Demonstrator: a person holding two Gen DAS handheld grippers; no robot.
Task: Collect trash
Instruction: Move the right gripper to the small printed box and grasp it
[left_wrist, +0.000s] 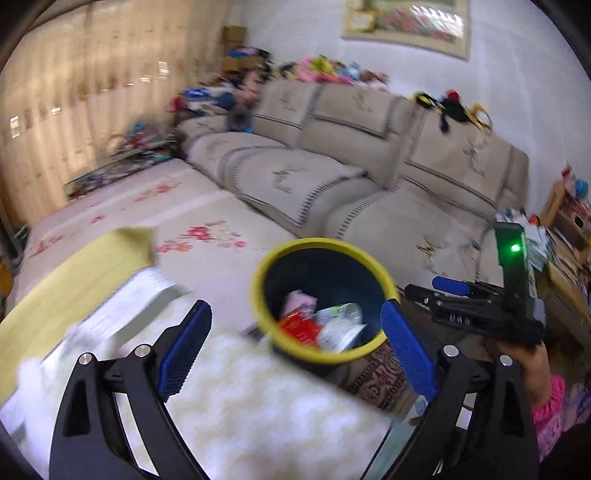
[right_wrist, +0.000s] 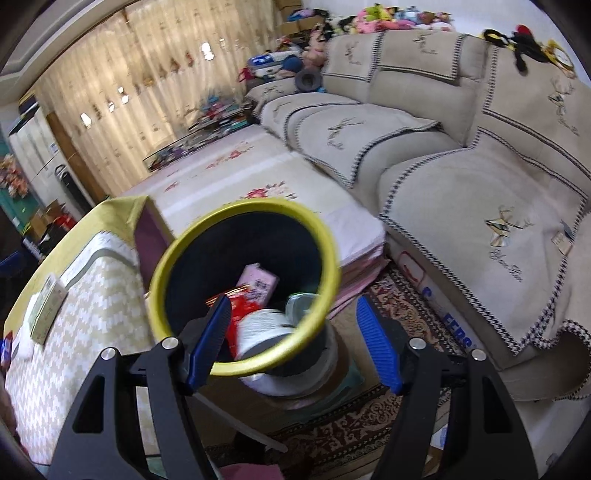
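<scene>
A small dark bin with a yellow rim (left_wrist: 266, 258) (right_wrist: 162, 266) holds trash: a pink packet (left_wrist: 299, 302) (right_wrist: 258, 282), a red wrapper (left_wrist: 299, 328) (right_wrist: 240, 306) and a white plastic bottle (left_wrist: 340, 325) (right_wrist: 262, 328). My left gripper (left_wrist: 295, 350) hangs open just above and before the bin, with nothing between its blue pads. My right gripper (right_wrist: 293, 343) is open too. Its left pad overlaps the bin's near rim, and its right pad stands clear of the bin's side. In the left wrist view the right gripper (left_wrist: 410, 291) reaches the bin's right edge, held by a hand (left_wrist: 532, 369) in a pink sleeve.
The bin rests on a round white and grey base (right_wrist: 321, 373) over a patterned rug (right_wrist: 399, 317). A table with a white patterned cloth (left_wrist: 258, 406) lies to the left. A beige couch (left_wrist: 369, 166) runs behind, and a cluttered shelf (left_wrist: 565, 221) stands at the right.
</scene>
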